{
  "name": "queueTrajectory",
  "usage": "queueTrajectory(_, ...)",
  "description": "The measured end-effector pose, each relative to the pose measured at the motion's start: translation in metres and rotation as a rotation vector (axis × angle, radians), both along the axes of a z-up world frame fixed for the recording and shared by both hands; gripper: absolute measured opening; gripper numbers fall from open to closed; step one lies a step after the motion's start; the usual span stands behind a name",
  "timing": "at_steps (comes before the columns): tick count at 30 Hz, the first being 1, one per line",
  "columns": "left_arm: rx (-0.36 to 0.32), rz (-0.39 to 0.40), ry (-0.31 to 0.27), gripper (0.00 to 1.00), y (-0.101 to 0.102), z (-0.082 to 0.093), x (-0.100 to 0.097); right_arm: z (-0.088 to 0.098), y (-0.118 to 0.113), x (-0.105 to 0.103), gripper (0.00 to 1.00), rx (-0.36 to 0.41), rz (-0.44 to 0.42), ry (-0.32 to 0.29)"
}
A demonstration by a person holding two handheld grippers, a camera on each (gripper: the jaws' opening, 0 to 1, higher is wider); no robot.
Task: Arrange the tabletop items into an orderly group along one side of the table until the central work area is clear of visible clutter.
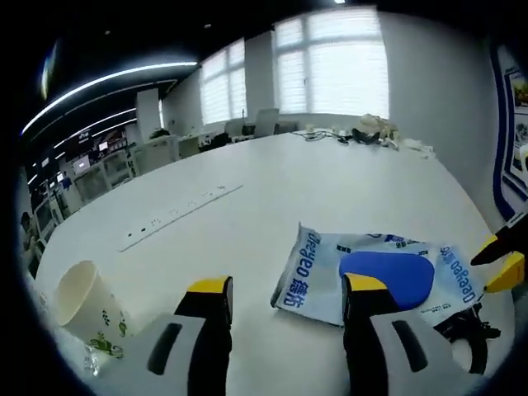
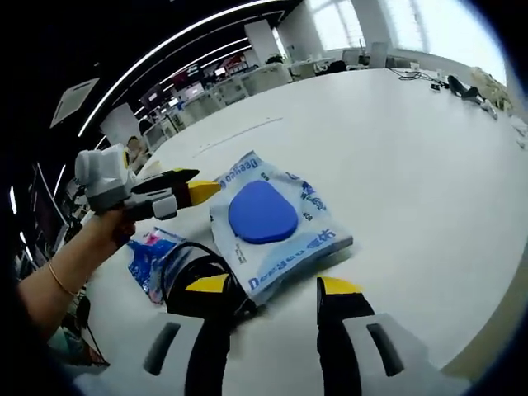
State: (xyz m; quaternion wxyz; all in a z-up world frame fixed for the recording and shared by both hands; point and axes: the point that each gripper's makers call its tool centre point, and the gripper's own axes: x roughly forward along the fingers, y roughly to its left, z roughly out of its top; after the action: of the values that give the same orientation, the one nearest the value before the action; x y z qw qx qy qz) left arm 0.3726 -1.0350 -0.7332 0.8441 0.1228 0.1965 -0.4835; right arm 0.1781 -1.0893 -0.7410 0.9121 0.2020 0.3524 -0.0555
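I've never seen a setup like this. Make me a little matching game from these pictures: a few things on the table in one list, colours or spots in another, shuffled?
Things:
1. paper cup
2. wet-wipes pack
3. cable
4. power strip

Descriptions:
A. black, looped beside the pack
B. white with a blue oval lid
C. long, white, flat, mid-table
D. cream, green leaf print, near the table edge

Pairs: 1-D, 2-B, 3-A, 4-C

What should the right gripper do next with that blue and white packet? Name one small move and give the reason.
Probably ease the right gripper forward so its open jaws straddle the near edge of the wipes packet, then close. The packet lies flat just ahead of the jaws, unheld, well in from the table's edge. The left gripper hovers beside its far corner, also open.
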Motion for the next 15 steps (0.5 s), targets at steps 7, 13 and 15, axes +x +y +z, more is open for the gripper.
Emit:
queueTrajectory(7, 0.008, -0.024, 0.026, 0.44, -0.005, -0.011, 0.002, -0.010, 0.000, 0.003, 0.25, 0.025, -0.041, 0.022)
queueTrajectory(13, 0.068, -0.039, 0.048, 0.29, -0.002, -0.025, 0.001, -0.015, -0.004, 0.005, 0.17, 0.032, -0.066, 0.040)
queueTrajectory(15, 0.059, -0.032, 0.057, 0.30, -0.001, -0.025, 0.004, -0.015, -0.005, 0.006, 0.15, 0.031, -0.066, 0.037)
